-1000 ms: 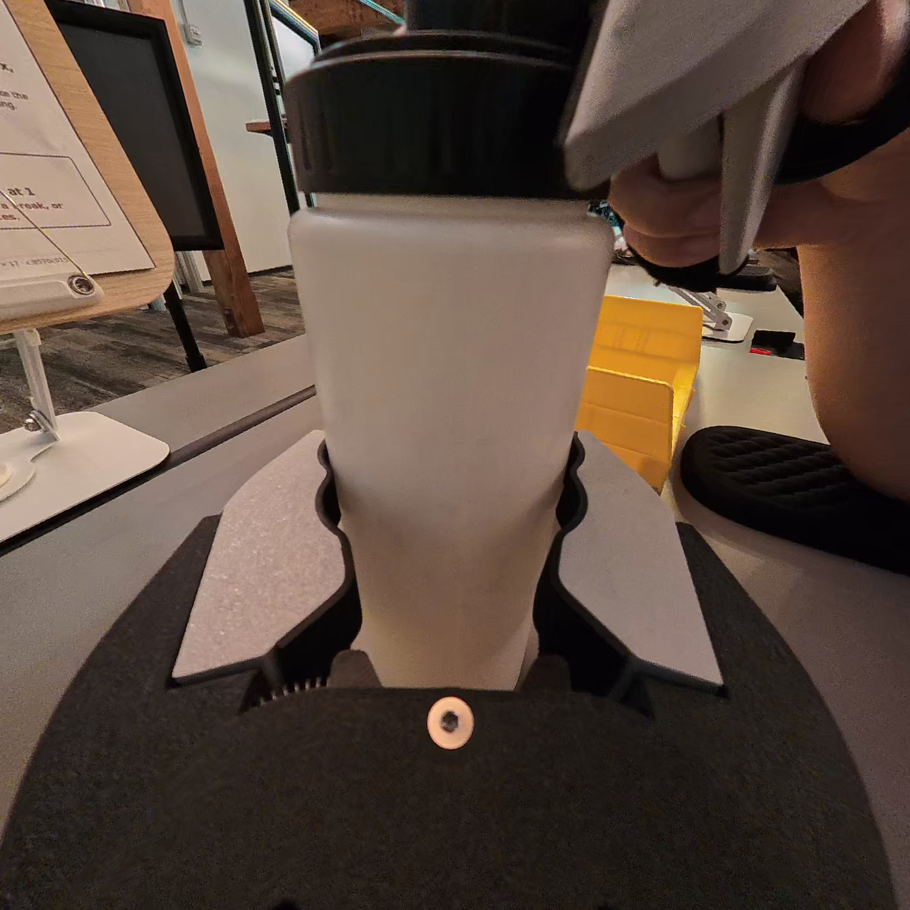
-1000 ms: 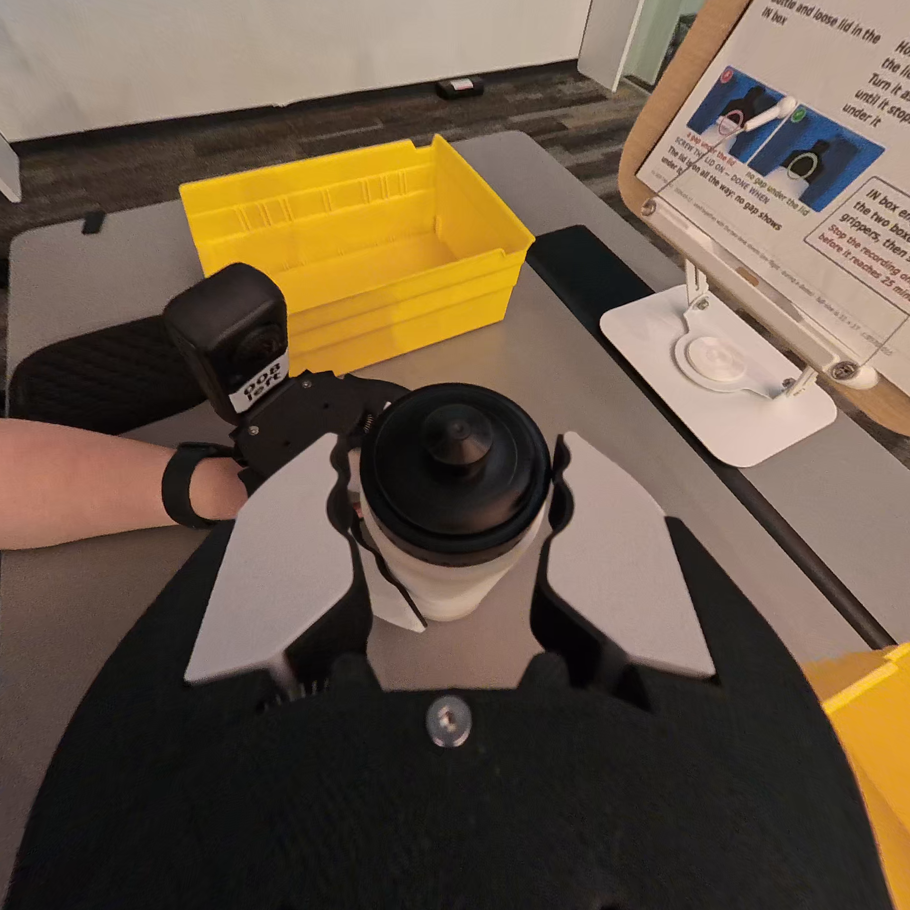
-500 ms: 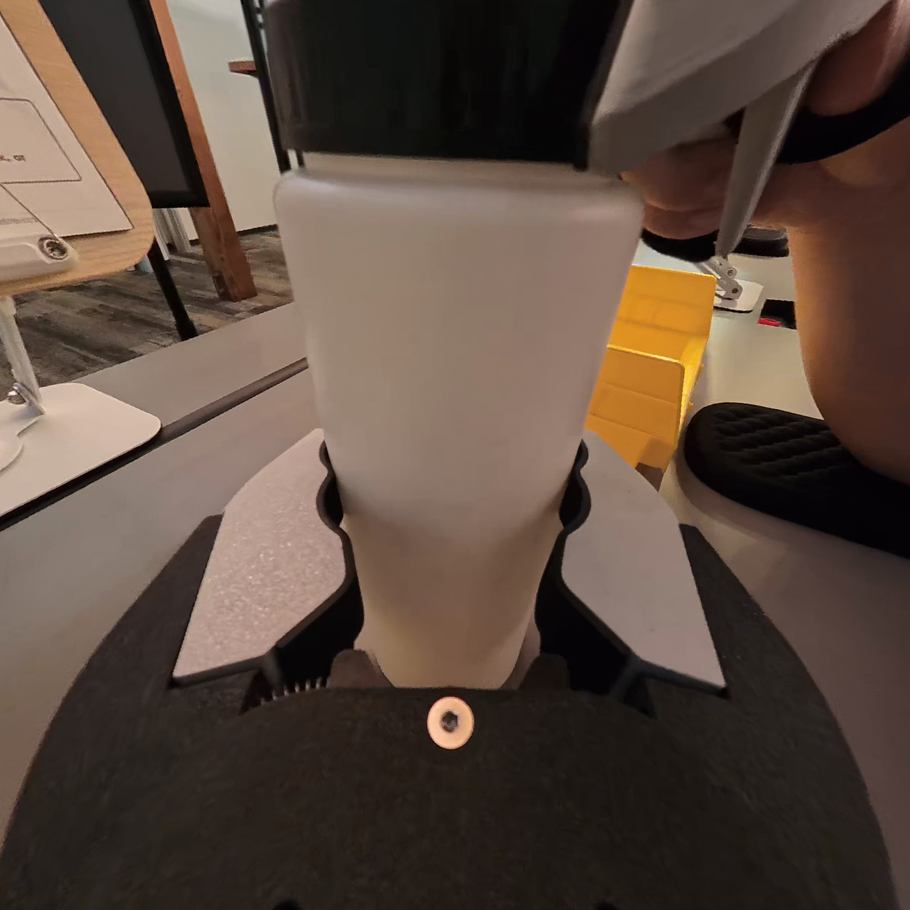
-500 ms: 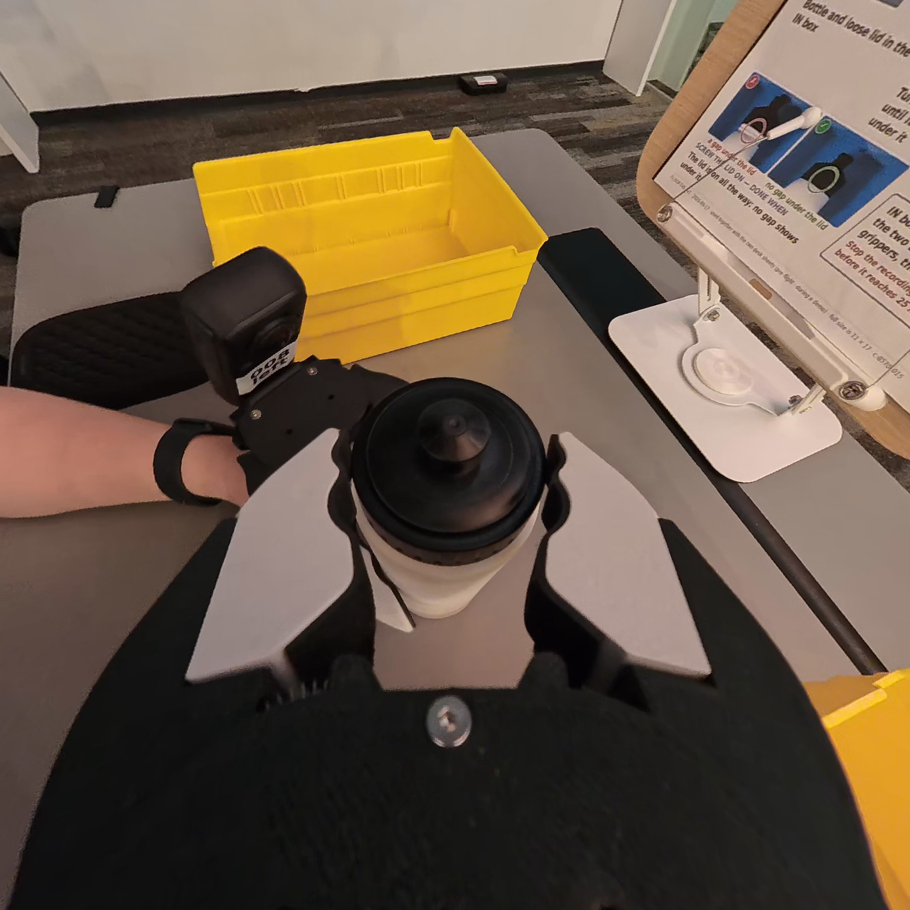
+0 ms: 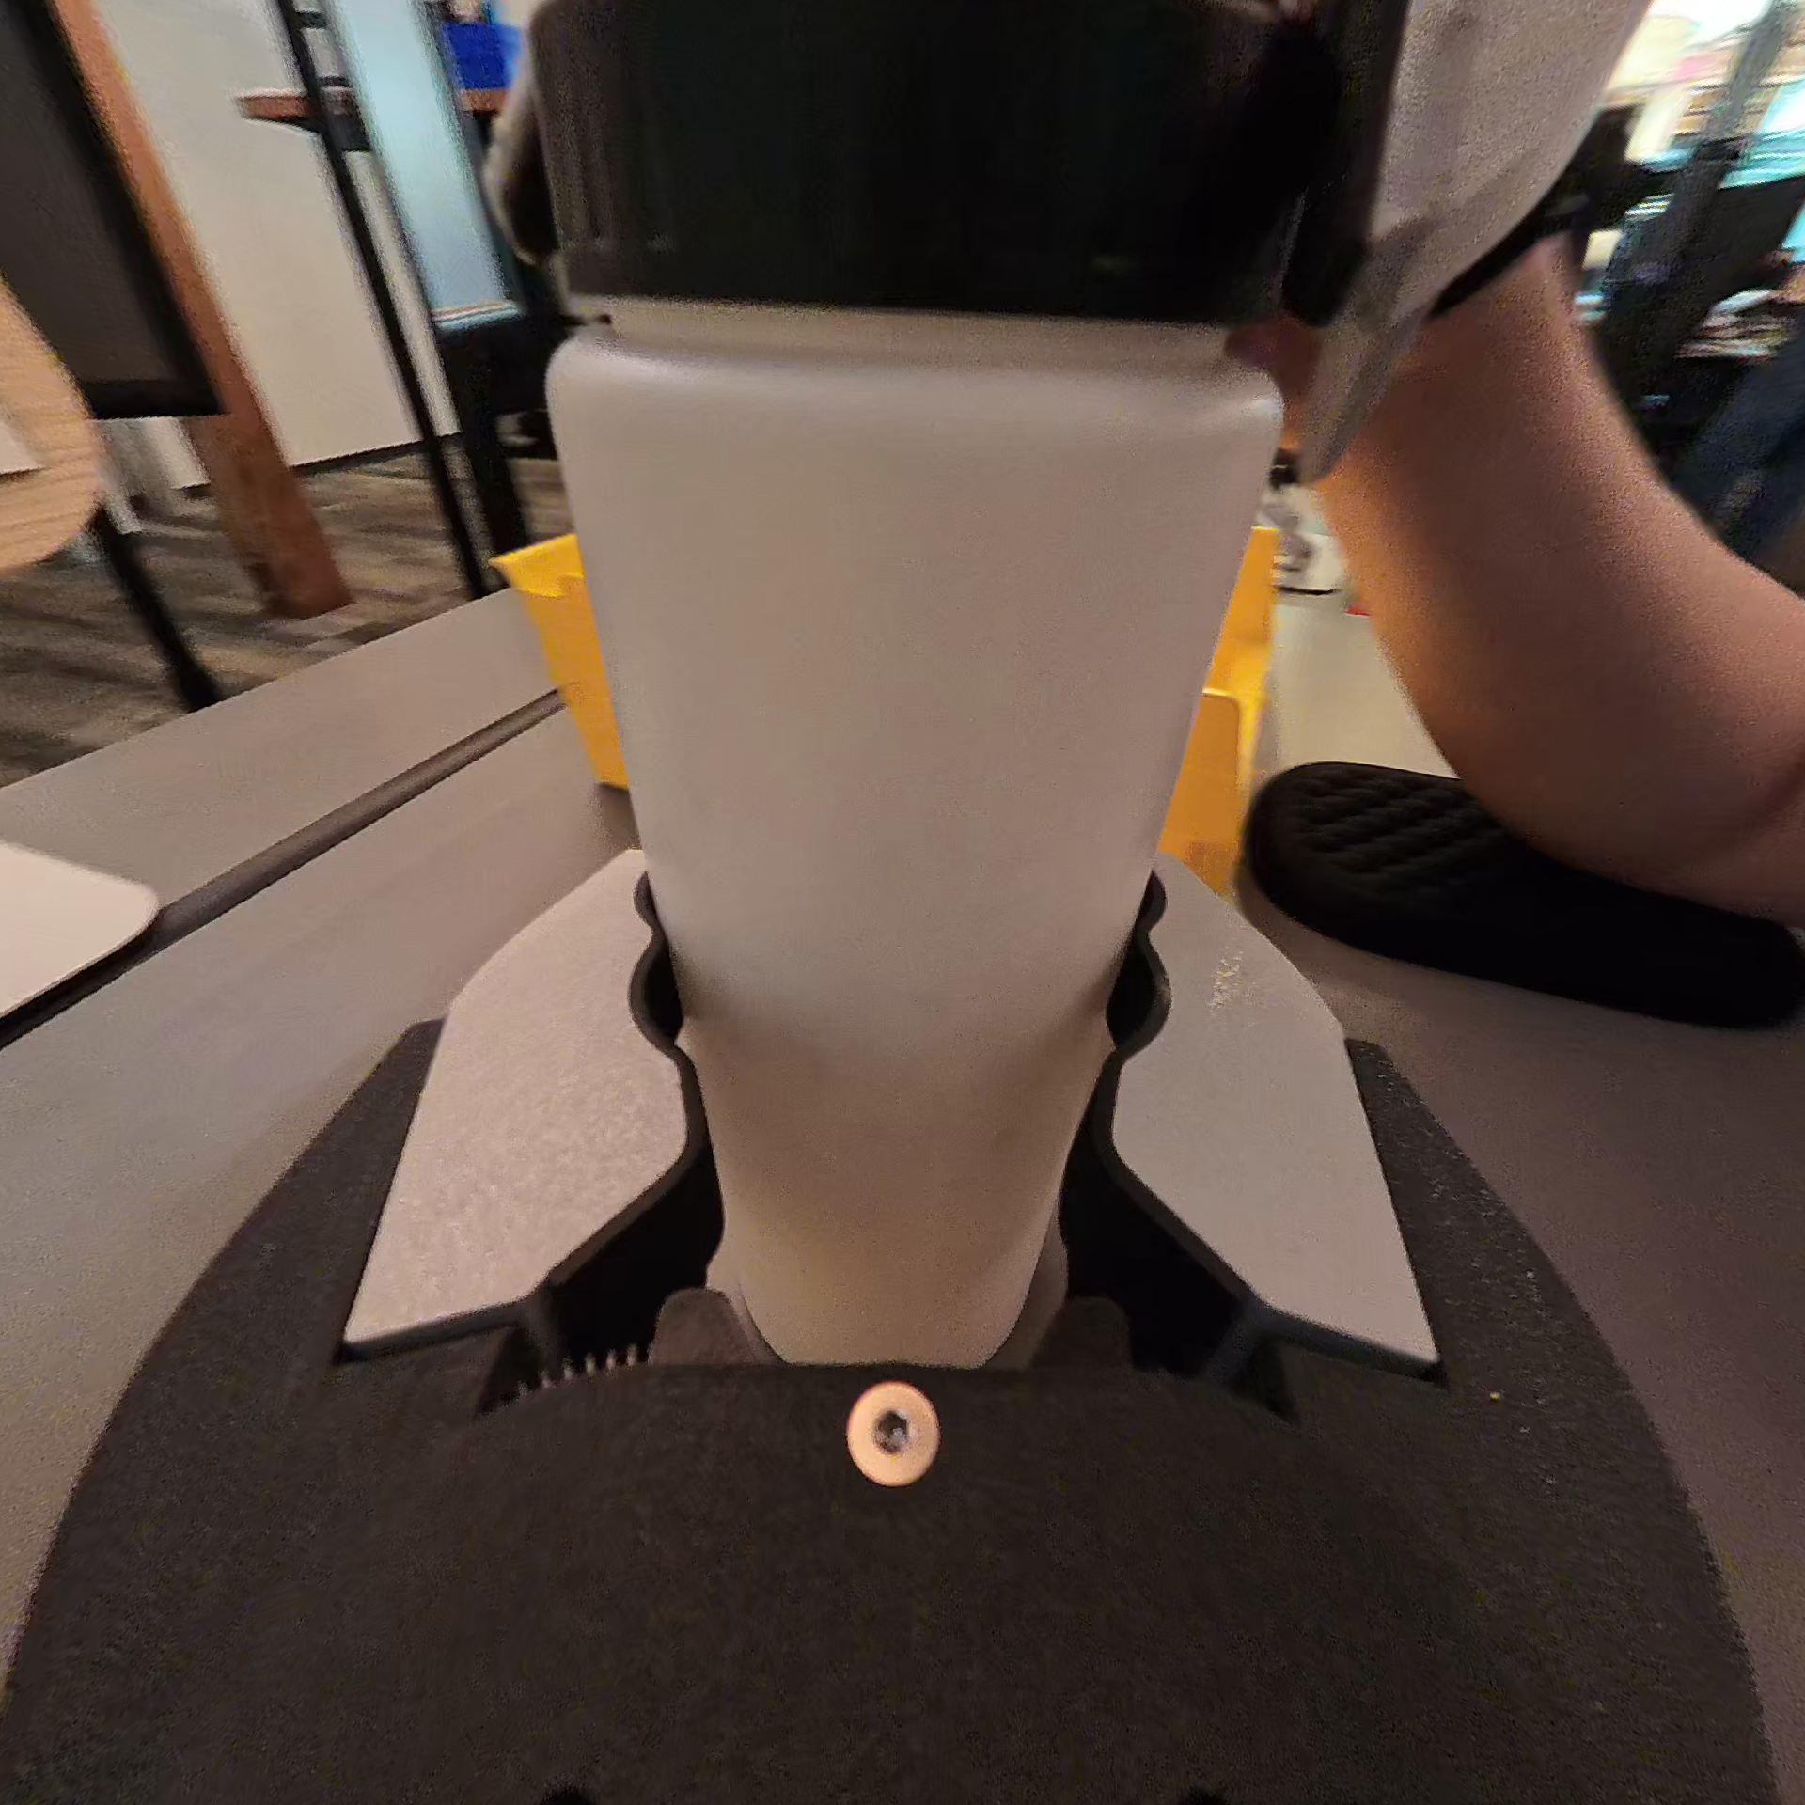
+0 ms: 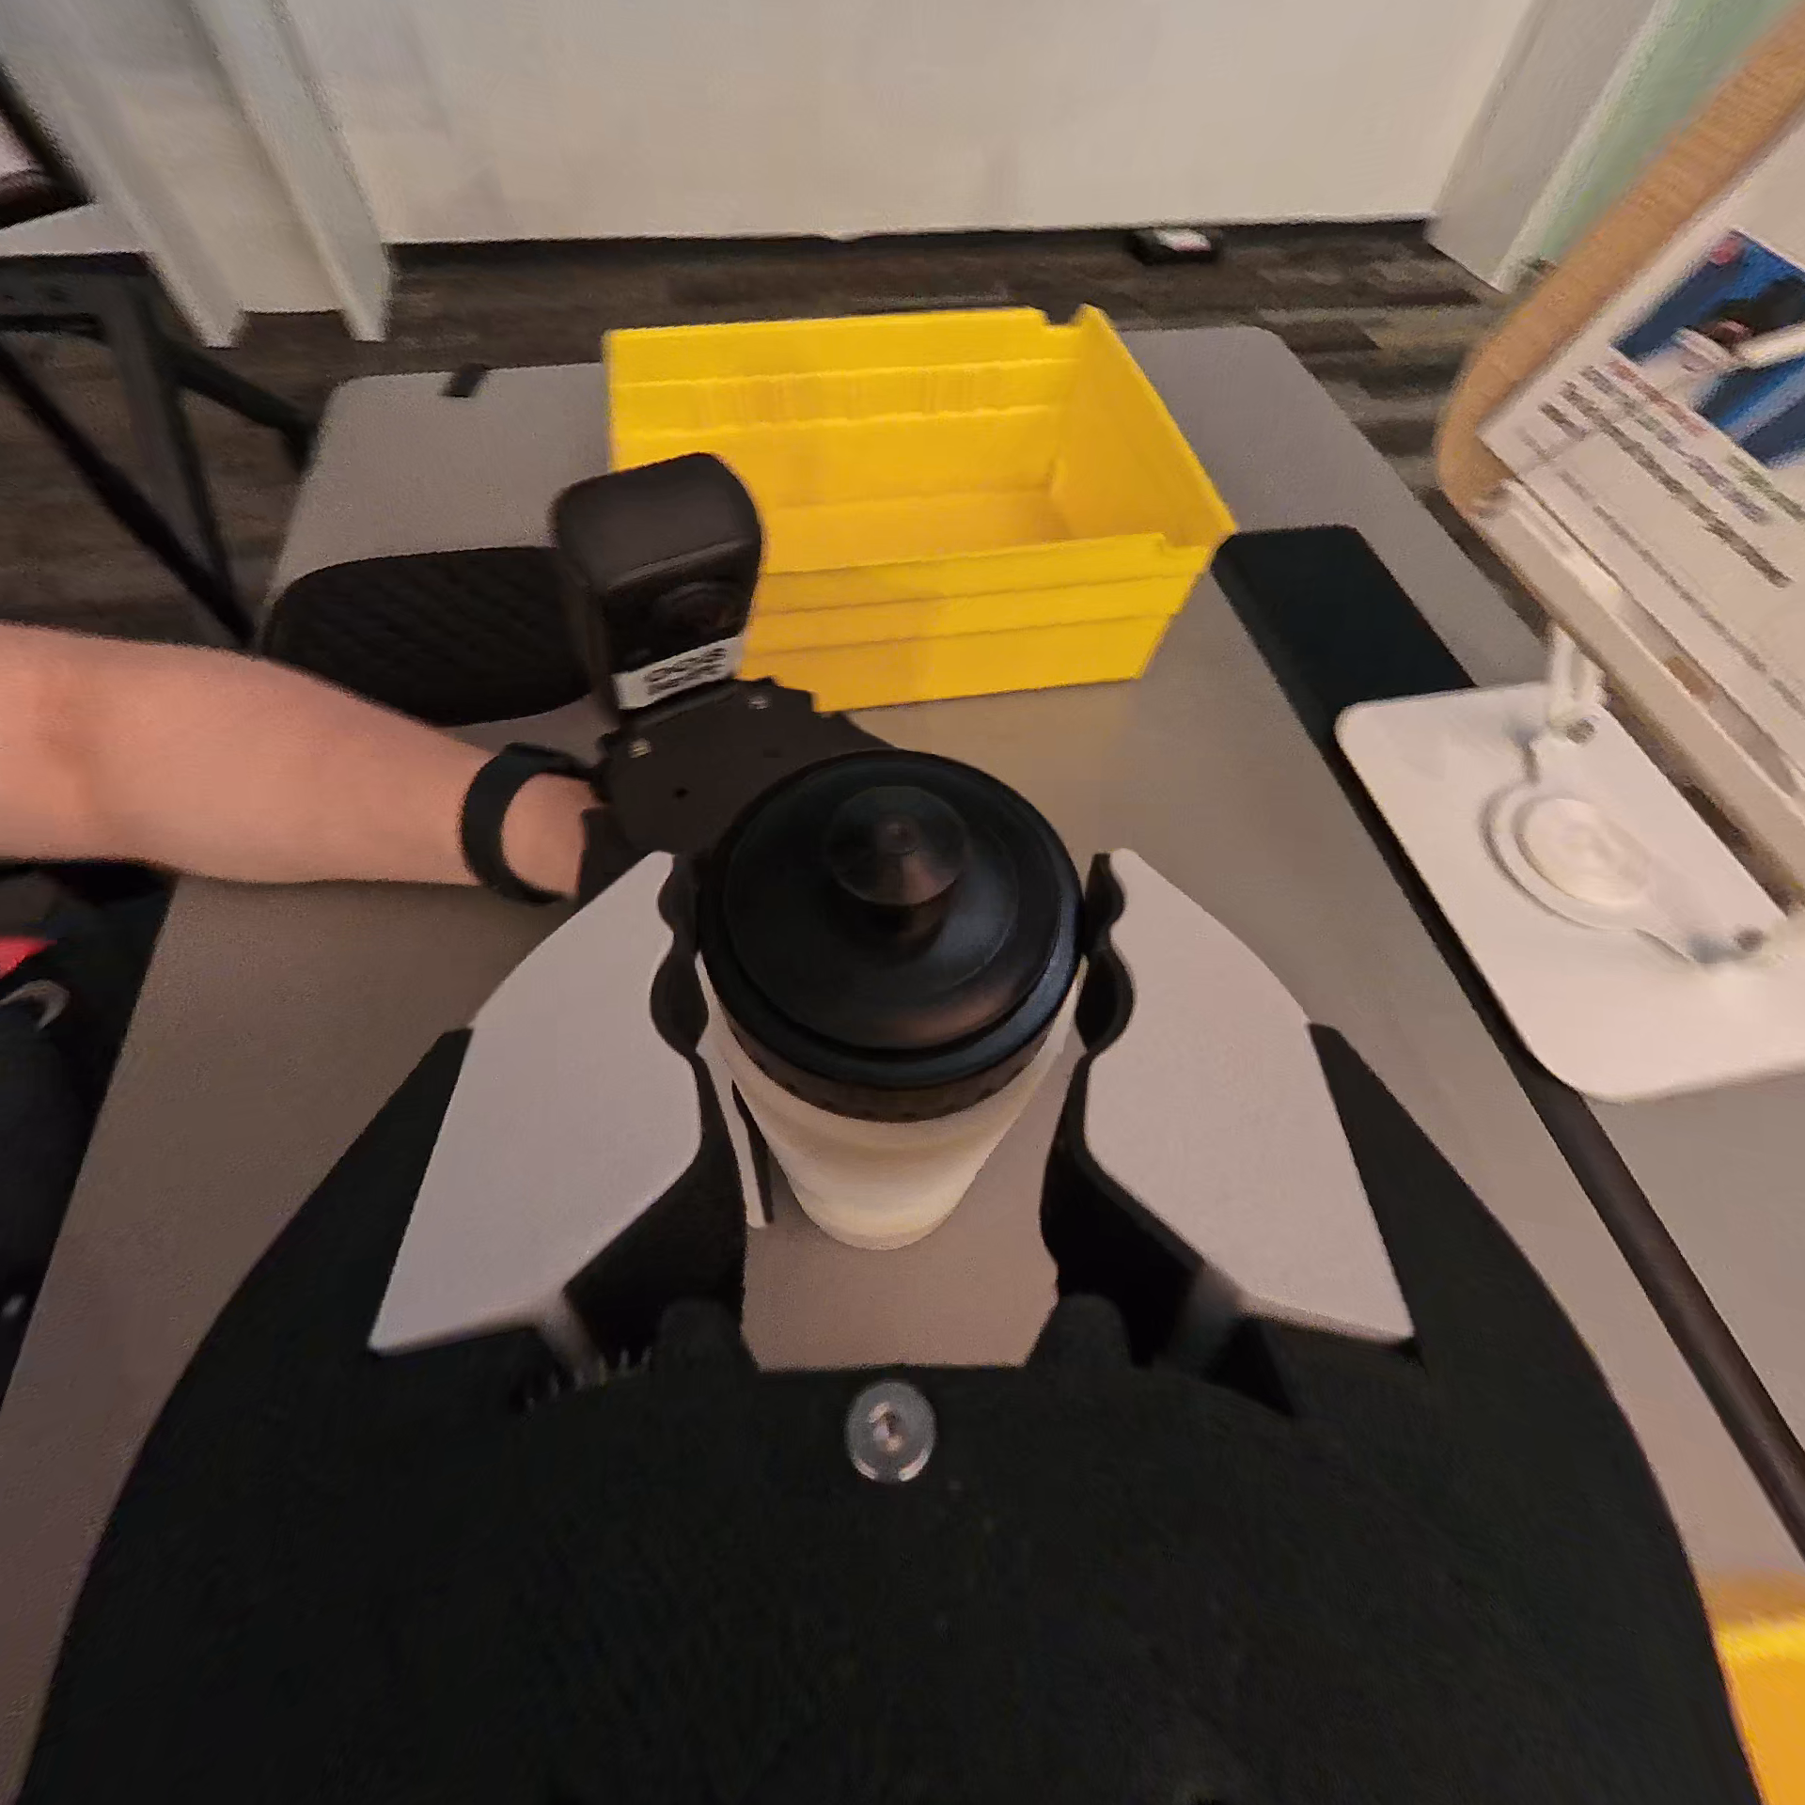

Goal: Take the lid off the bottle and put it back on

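The left gripper is clamped on the lower body of the bottle, a white translucent one that stands upright between its two grey fingers. The black wavy pads of both fingers press on the sides of the bottle. In the left wrist view the bottle rises straight in front of the gripper and fills the middle of the picture.

The lid, black and round with a small spout on top, sits on the neck of the bottle. The right gripper comes from above and is closed around this lid: its two grey fingers touch the ribbed edge on the left and on the right side. Whether the lid is screwed fully down, I cannot tell; in the left wrist view a thin white neck shows just under its lower edge.

Beyond the right gripper, on the grey table, stands an open yellow bin. To the left of this gripper a forearm with a black wrist strap reaches to the left gripper, which carries a black camera. A black padded rest lies behind the forearm. To the right, a white stand base holds a tilted board with a printed sheet
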Available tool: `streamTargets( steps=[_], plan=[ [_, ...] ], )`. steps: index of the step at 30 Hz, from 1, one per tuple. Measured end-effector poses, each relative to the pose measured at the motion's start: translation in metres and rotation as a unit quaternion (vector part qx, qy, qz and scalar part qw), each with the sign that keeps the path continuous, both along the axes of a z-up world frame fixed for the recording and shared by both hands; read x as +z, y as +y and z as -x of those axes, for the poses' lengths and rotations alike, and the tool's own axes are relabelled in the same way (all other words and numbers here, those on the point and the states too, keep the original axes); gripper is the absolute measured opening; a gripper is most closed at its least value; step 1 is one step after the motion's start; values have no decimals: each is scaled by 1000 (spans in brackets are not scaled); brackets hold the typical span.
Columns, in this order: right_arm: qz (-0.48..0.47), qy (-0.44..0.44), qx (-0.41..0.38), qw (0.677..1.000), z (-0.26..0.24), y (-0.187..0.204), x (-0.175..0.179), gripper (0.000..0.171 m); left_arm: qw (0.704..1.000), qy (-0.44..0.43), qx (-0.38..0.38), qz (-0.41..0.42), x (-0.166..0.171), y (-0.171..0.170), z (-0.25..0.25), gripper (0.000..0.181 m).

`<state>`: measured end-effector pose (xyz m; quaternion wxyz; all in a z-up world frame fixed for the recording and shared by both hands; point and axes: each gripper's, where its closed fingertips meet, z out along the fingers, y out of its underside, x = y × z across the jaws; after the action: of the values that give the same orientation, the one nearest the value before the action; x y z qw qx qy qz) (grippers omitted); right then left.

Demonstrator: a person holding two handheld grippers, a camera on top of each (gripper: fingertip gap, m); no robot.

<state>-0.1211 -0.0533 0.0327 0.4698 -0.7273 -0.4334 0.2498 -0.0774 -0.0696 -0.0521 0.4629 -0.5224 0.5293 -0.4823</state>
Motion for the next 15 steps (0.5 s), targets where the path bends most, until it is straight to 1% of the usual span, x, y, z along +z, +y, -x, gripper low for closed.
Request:
streamTargets(
  steps=[3,4,6,8,9,10,12,15],
  plan=[
    [-21,37,125,991,3,-27,3,77,997,-8,-74,3,1,-26,-1,88],
    [-11,58,146,987,3,-32,4,77,996,-7,-83,12,1,-30,-2,88],
    [5,80,150,985,1,-30,5,77,997,-4,-72,22,1,-27,-3,88],
    [-3,67,108,992,-2,-18,5,77,1000,-4,-24,18,1,-13,-2,88],
    [-14,57,76,995,-5,-10,8,85,1000,-4,5,9,1,-4,0,88],
    [-25,52,52,997,-7,-6,12,89,999,-3,34,5,1,5,2,88],
    [-28,34,-2,999,-11,-1,18,88,996,-3,87,7,1,21,8,88],
    [3,38,-67,997,-6,3,21,86,991,-8,134,16,2,32,12,88]
  ],
)
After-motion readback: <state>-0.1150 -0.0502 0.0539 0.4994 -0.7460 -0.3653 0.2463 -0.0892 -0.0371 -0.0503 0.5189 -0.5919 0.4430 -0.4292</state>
